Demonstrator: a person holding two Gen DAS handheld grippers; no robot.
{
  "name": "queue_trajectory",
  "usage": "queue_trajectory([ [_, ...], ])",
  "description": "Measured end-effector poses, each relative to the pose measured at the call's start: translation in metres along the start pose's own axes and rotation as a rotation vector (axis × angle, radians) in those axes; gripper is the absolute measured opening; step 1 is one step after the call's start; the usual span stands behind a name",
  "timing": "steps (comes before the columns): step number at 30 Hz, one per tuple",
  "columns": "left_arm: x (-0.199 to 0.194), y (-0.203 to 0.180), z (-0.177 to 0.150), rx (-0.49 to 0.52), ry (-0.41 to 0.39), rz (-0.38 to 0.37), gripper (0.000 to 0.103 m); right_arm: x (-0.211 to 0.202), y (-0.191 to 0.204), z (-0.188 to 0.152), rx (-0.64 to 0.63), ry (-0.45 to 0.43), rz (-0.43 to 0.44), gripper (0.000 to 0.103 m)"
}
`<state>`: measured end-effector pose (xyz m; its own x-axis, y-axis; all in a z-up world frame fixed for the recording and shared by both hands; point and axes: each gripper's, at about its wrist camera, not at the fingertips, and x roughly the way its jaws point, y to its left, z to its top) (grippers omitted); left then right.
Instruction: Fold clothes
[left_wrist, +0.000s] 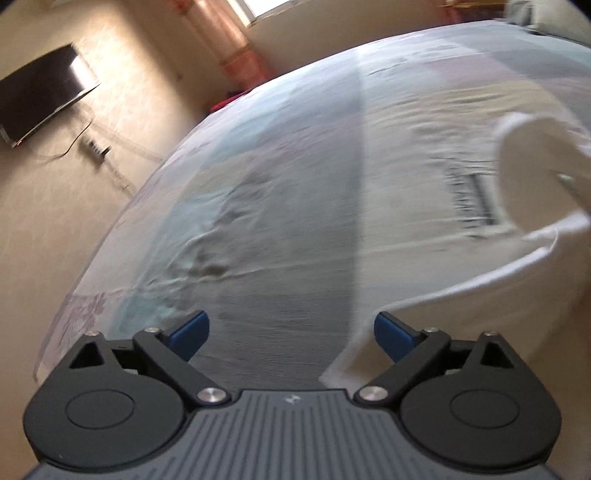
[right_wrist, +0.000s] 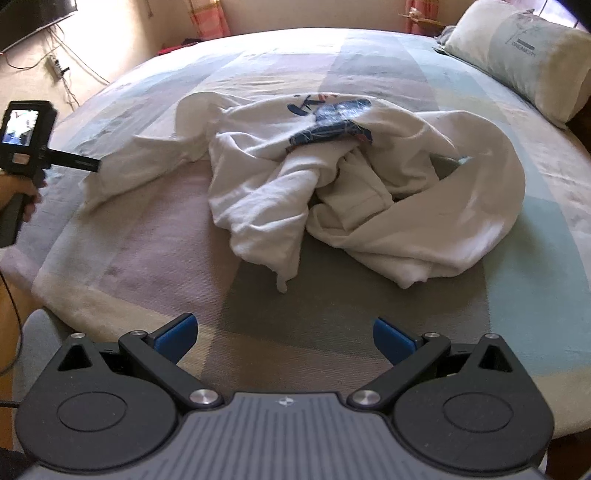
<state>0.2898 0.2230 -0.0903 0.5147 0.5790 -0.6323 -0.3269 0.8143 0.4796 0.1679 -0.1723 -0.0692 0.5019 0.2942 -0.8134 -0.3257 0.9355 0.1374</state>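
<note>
I see a white sweatshirt (right_wrist: 332, 184) with a blue print lying crumpled in a heap in the middle of the bed (right_wrist: 351, 332), one sleeve trailing out toward the left tool (right_wrist: 88, 164). My left tool (left_wrist: 291, 332) stands wide with nothing between its blue pads, a white edge of the sweatshirt (left_wrist: 480, 295) just beside its right finger. My right tool (right_wrist: 284, 338) is wide too, hovering empty over the near bedspread. A pillow (right_wrist: 517, 55) rests at the far right.

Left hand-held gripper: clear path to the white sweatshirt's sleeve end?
Probably yes. The left hand-held gripper is open and empty, and the white sweatshirt has its sleeve stretched toward it over bare bedspread, nothing between them.
</note>
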Motion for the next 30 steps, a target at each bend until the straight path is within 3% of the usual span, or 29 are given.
queue_trajectory([
  [5, 0.039, 0.036, 0.0, -0.038, 0.07, 0.078, 0.096, 0.007, 0.001, 0.002, 0.0, 0.021, -0.013, 0.103],
  [7, 0.044, 0.049, 0.0, -0.064, 0.098, 0.062, 0.094, 0.01, 0.004, 0.003, -0.006, 0.028, -0.015, 0.103],
  [10, 0.022, 0.052, -0.002, -0.055, 0.05, -0.129, 0.096, 0.016, 0.008, 0.006, -0.013, 0.038, -0.009, 0.103],
  [16, -0.038, 0.006, -0.001, 0.112, -0.086, -0.403, 0.097, 0.024, 0.022, 0.011, -0.047, 0.052, 0.014, 0.103],
  [18, -0.051, -0.014, 0.0, 0.158, -0.125, -0.461, 0.097, 0.025, 0.024, 0.011, -0.054, 0.056, 0.018, 0.103],
  [21, -0.064, -0.053, -0.001, 0.244, -0.193, -0.456, 0.097, 0.026, 0.026, 0.01, -0.057, 0.063, 0.018, 0.103],
  [25, -0.078, -0.1, -0.012, 0.358, -0.301, -0.363, 0.097, 0.025, 0.019, 0.009, -0.036, 0.065, 0.008, 0.103],
  [27, -0.089, -0.115, -0.017, 0.392, -0.344, -0.351, 0.097, 0.026, 0.014, 0.009, -0.021, 0.068, -0.002, 0.103],
  [30, -0.102, -0.125, -0.024, 0.409, -0.37, -0.418, 0.097, 0.029, 0.006, 0.008, 0.002, 0.073, -0.005, 0.103],
])
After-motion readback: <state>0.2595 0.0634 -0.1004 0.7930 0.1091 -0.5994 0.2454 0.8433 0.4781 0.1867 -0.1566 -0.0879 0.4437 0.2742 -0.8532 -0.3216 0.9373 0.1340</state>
